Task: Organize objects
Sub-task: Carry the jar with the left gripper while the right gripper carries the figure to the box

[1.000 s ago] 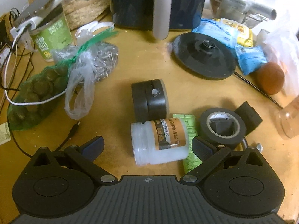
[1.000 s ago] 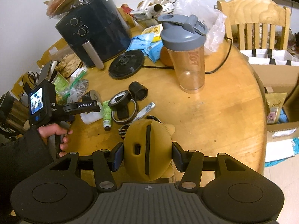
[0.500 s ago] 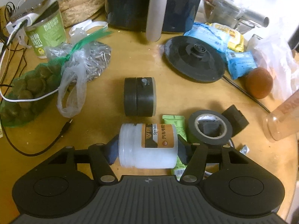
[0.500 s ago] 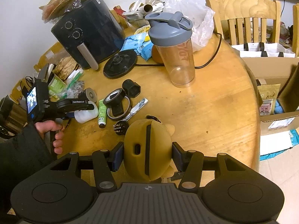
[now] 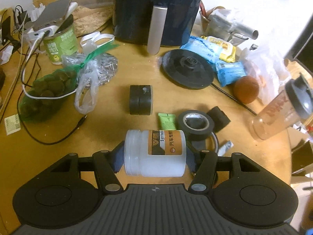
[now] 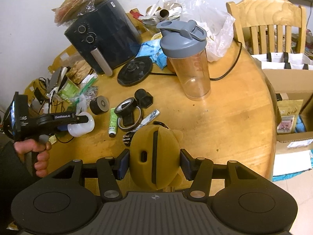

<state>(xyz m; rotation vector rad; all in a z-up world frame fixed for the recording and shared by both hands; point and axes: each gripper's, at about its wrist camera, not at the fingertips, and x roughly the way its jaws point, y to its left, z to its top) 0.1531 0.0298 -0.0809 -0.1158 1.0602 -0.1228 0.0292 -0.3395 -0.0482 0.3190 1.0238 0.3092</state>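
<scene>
My left gripper (image 5: 154,159) is shut on a white plastic jar with an orange label (image 5: 154,152), held sideways above the round wooden table (image 5: 58,156). The jar (image 6: 82,126) and left gripper (image 6: 78,122) also show in the right wrist view. My right gripper (image 6: 154,163) is shut on a mustard-yellow rounded case (image 6: 154,156), held above the table's near edge. On the table lie a black tape roll (image 5: 195,122), a green tube (image 5: 166,120), a black cylinder (image 5: 140,99) and a black cap (image 5: 218,116).
A dark air fryer (image 5: 158,11) stands at the back. A black round base (image 5: 187,71), snack packets (image 5: 207,49), an orange (image 5: 246,89) and a grey-lidded shaker bottle (image 6: 187,62) are nearby. Bags (image 5: 47,92) and cables lie at left. A wooden chair (image 6: 266,23) and cardboard boxes (image 6: 291,90) are at right.
My left gripper closed on the white jar and lifted it off the table. My right gripper kept holding the yellow case and shifted slightly.
</scene>
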